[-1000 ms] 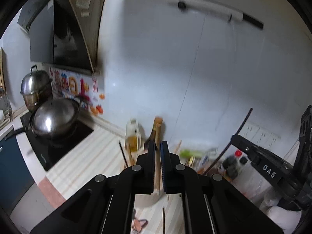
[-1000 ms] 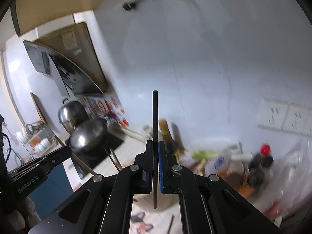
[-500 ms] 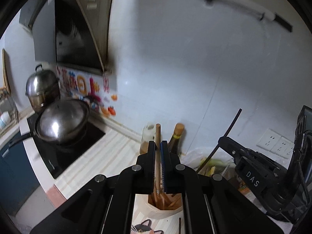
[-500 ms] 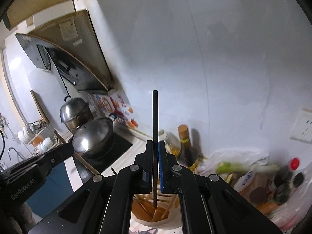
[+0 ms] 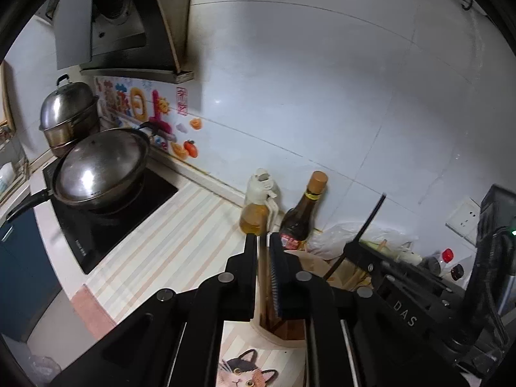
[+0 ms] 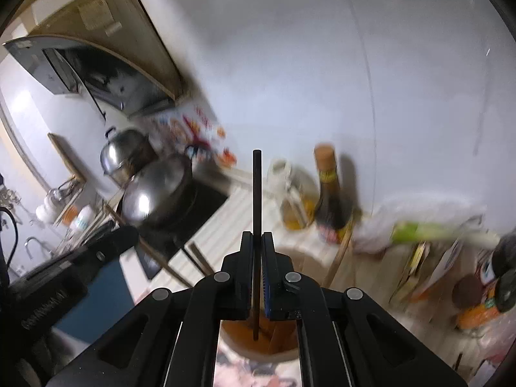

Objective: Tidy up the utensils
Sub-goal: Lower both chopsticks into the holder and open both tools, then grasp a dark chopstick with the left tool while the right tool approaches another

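White tiled wall backs the striped surface; from the left wrist, the left claw [image 5: 264, 277], opening, has one wooden chopstick [image 5: 262, 285] between its jaws, already down in the holder [image 5: 292, 343] below; two bottles stand beyond; from the right wrist, the right claw [image 6: 257, 274] pinches one black chopstick [image 6: 256, 200], tip over the holder; release seems left.

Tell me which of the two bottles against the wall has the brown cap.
The dark sauce bottle, tall and narrow-necked with a red label. The oil bottle to its left is shorter, holds yellow liquid and has a white spout top.
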{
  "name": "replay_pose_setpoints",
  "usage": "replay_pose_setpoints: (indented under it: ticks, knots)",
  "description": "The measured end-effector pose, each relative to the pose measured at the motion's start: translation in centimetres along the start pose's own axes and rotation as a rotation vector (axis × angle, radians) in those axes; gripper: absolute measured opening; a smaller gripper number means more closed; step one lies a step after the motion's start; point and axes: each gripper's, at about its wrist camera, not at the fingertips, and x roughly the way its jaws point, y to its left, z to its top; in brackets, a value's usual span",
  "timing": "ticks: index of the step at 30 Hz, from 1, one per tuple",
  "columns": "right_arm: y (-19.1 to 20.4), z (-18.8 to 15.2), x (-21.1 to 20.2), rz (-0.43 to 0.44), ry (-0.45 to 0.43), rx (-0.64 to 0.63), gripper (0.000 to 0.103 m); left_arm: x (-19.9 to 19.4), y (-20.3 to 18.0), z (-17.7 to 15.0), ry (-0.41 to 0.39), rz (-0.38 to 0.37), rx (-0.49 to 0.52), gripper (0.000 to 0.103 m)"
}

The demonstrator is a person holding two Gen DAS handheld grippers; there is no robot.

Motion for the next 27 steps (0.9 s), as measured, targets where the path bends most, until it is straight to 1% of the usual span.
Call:
replay_pose_setpoints:
  ticks: [1, 2, 3, 4, 5, 6, 7, 9, 10, 11, 12, 13, 15, 17, 18, 20, 21, 23, 25, 27]
  knots:
    - [-0.2, -0.1, 0.2, 0.013, 0.025, 0.01, 0.006, -0.3, 0.2, 0.1, 0.005, -0.01, -0.017, 0.01]
    - [-0.4, -0.2, 0.2, 0.023, 0.045, 0.018, 0.013, -0.7, 0.3, 0.2, 0.0, -0.019, -0.026, 0.018]
    - [-0.7, -0.3, -0.1, 0.029, 0.046, 0.027, 0.028, -1.4, 0.4, 0.3, -0.021, -0.004, -0.031, 0.028]
    - [-0.8, -0.3, -0.5, 0.038, 0.042, 0.03, 0.038, -2.0, 0.5, 0.4, -0.039, 0.012, -0.031, 0.061]
    - [-1.0, -0.4, -1.1, 0.047, 0.034, 0.034, 0.052, -2.6, 0.6, 0.4, -0.056, 0.023, -0.037, 0.09]
    - [-1.3, -0.4, -2.0, 0.048, 0.017, 0.037, 0.055, -3.0, 0.8, 0.4, -0.075, 0.029, -0.047, 0.093]
    - [-1.5, -0.4, -2.6, 0.046, 0.01, 0.037, 0.055, -3.4, 1.0, 0.3, -0.084, 0.031, -0.052, 0.093]
    - [-2.3, -0.6, -4.3, 0.029, -0.011, 0.049, 0.056, -3.8, 1.2, -0.1, -0.075, 0.049, -0.053, 0.093]
    - [-2.7, -0.7, -5.2, 0.017, -0.023, 0.053, 0.057, -3.9, 1.4, -0.4, -0.071, 0.056, -0.053, 0.096]
    - [-3.2, -0.9, -6.1, -0.002, -0.033, 0.056, 0.061, -3.9, 1.5, -0.7, -0.069, 0.062, -0.05, 0.103]
    - [-3.7, -1.3, -6.9, -0.027, -0.043, 0.06, 0.067, -4.0, 1.5, -1.5, -0.07, 0.075, -0.047, 0.103]
    - [-4.3, -1.7, -7.5, -0.047, -0.049, 0.065, 0.07, -4.0, 1.5, -2.1, -0.069, 0.091, -0.045, 0.103]
    - [-5.9, -2.9, -8.9, -0.081, -0.062, 0.091, 0.081, -3.9, 1.3, -3.6, -0.058, 0.116, -0.039, 0.103]
    - [-7.5, -4.3, -9.8, -0.115, -0.057, 0.118, 0.086, -3.5, 0.9, -5.1, -0.043, 0.119, -0.041, 0.103]
    - [-8.7, -5.6, -10.3, -0.144, -0.049, 0.142, 0.09, -3.1, 0.6, -6.2, -0.023, 0.106, -0.039, 0.103]
    - [-10.7, -7.6, -10.8, -0.193, -0.026, 0.178, 0.093, -2.0, 0.0, -8.0, 0.025, 0.091, -0.026, 0.103]
    - [-11.9, -8.9, -11.0, -0.215, -0.012, 0.202, 0.093, -1.5, -0.3, -8.7, 0.042, 0.089, -0.021, 0.103]
    - [-13.8, -10.9, -11.2, -0.255, 0.022, 0.24, 0.093, 0.0, -1.4, -11.1, 0.102, 0.092, 0.007, 0.103]
    - [-16.1, -13.4, -11.6, -0.31, 0.059, 0.282, 0.093, 1.3, -2.3, -13.1, 0.142, 0.097, 0.028, 0.103]
    - [-18.3, -15.8, -11.8, -0.366, 0.104, 0.317, 0.093, 3.0, -3.4, -15.6, 0.203, 0.1, 0.056, 0.103]
